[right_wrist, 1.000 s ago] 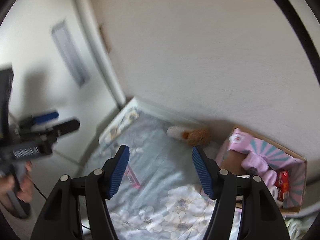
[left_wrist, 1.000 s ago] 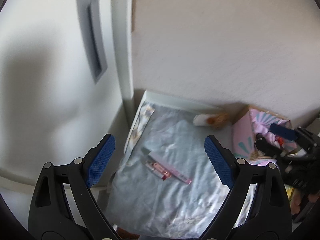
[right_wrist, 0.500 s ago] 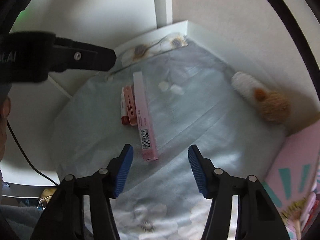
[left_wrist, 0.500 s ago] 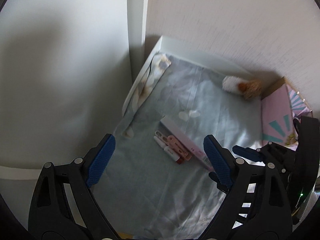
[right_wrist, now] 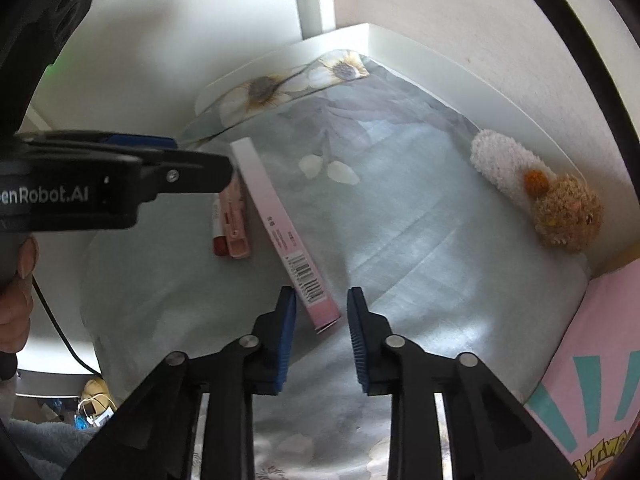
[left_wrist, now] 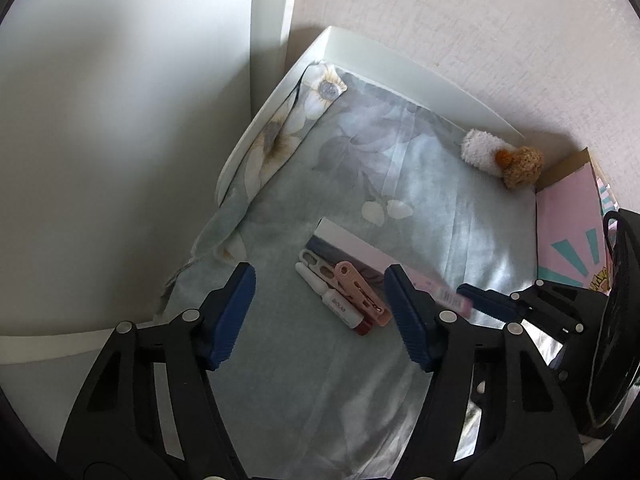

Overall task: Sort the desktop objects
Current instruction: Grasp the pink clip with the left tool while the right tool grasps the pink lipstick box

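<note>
**Right claw lines up on the near end of the long pink box**

Nearest the right wrist camera, the right claw (right_wrist: 322, 306) has its blue pads partly apart, straddling the barcode end of the long pink box (right_wrist: 282, 224). The left pad sits just beside the box's edge; the right pad is a little clear of it. Whether either pad touches the box yet, I cannot tell. It grips nothing so far. The step in hand looks like the approach to a first pick, with the box as the target.

The left claw (left_wrist: 320, 308) hangs wide apart and empty above the cloth-covered tabletop (left_wrist: 460, 216), over the small cluster just left of the box: a pink clothespin (left_wrist: 360, 290), a white tube with a dark red cap (left_wrist: 340, 306), and a small white clip (left_wrist: 314, 260) lying side by side, touching or nearly so.

Farther back, a plush toy (right_wrist: 536, 188) with a white body and a brown head rests against the white rim by the wall. At the right edge stands a pink cardboard box with teal rays (right_wrist: 600, 360), probably the place where sorted items go.

Next, the right claw likely needs to settle lower around the box's narrow width and close squarely. The box is long, so a grip at its end may let it droop or swing; the clothespin lies close alongside and could be nudged.
</note>
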Motion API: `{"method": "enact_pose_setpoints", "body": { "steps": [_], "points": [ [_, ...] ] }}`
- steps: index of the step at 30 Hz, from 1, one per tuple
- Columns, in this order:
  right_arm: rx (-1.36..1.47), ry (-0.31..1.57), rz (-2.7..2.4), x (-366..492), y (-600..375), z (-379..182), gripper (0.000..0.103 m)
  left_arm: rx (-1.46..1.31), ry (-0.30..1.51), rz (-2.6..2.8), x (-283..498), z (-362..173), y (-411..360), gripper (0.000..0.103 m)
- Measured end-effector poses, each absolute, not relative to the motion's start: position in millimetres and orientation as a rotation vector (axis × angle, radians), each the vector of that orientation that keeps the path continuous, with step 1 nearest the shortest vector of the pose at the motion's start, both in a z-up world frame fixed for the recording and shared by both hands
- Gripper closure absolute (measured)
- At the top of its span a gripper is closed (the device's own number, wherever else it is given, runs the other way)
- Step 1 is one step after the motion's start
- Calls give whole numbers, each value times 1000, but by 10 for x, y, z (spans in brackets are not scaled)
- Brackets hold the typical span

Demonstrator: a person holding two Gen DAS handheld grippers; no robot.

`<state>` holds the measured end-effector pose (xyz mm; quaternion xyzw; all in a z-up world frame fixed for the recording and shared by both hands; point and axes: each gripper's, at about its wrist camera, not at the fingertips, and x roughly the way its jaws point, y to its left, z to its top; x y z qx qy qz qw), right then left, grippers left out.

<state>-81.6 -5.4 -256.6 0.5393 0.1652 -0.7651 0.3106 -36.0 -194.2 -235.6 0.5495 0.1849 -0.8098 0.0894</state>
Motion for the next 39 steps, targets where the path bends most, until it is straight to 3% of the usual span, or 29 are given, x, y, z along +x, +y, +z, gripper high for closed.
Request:
{"method": "enact_pose_setpoints", "body": {
  "steps": [21,39],
  "points": [
    [1498,358,-2118,-789,84,-2516,84,1706,604,-2443,-525,-2505,-1837,75],
    [1521,309,-2147,-650,27,-2460,84,1781,577,-2452,-623,-2539,-1666,77]
  ]
}}
